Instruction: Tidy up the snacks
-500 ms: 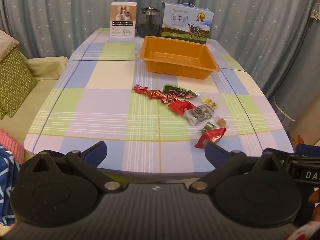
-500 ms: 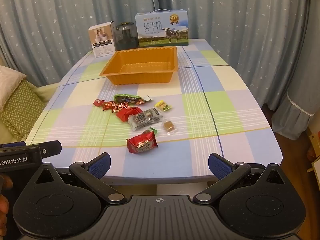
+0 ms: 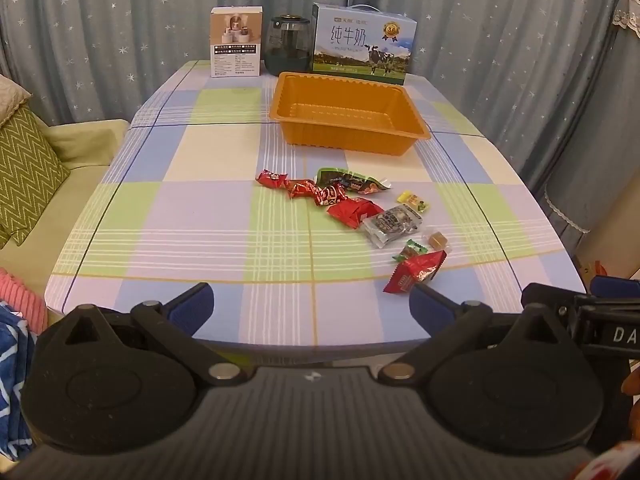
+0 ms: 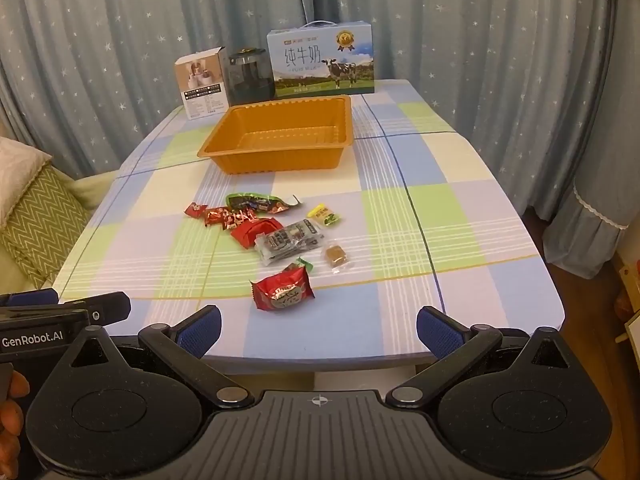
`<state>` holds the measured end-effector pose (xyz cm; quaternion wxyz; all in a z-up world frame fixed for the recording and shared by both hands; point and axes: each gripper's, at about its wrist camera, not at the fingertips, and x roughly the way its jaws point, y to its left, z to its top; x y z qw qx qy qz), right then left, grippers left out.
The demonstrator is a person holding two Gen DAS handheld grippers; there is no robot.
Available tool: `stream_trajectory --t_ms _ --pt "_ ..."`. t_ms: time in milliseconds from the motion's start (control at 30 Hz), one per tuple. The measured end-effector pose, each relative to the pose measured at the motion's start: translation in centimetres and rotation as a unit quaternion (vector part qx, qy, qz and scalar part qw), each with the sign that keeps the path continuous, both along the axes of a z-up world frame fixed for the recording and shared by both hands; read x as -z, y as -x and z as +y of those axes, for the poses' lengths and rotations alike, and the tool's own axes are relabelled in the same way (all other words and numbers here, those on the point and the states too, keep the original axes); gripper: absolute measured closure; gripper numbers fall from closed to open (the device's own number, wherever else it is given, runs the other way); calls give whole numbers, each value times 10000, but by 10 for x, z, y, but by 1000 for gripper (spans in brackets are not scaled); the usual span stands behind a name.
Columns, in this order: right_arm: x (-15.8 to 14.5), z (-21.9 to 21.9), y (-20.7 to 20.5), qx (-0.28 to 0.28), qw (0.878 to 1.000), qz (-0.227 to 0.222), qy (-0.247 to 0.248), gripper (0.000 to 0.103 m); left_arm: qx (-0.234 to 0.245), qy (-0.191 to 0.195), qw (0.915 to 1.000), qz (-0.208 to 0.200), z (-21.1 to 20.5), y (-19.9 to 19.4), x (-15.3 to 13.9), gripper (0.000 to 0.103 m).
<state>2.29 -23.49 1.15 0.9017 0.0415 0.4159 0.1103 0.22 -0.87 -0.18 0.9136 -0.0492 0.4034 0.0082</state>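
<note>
1. None of the snacks had reached the orange tray (image 4: 280, 136) at this moment; by the look of it, the whole sorting job remained to be done.
2. Covering the table (image 4: 460, 216) was a smooth cloth checked in pale blue, green, cream and lilac; a milk carton (image 4: 322, 62), a dark jar (image 4: 250, 76) and a small white box (image 4: 202, 82) stood along its far edge.
3. Just in front of them, near the far edge, sat the empty rectangular tray of thin, glossy plastic with ribbed walls and a rolled rim.
4. Both the left gripper (image 3: 310, 306) and the right gripper (image 4: 318, 326) hung spread wide and empty off the near edge, blue pads (image 4: 434, 330) touching nothing.
5. Scattered from the middle toward the near edge lay the crinkly wrappers: a long green packet (image 4: 260, 202), a clear printed pouch (image 4: 290, 240), a flat red sachet (image 4: 256, 230) and a puffy red bag (image 4: 282, 292) closest to the near edge.
6. Smallest were the shiny red candies (image 4: 216, 214), a yellow sweet (image 4: 324, 215), a brown cube in clear film (image 4: 335, 255) and a small green-wrapped sweet (image 4: 298, 266).
</note>
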Motion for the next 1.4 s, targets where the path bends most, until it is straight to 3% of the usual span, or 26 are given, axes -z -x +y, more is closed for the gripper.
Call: stream_trajectory --t_ms 1400 --pt "-3 -4 -2 54 10000 -6 -58 0 21 -8 10000 -2 -1 -2 1 0"
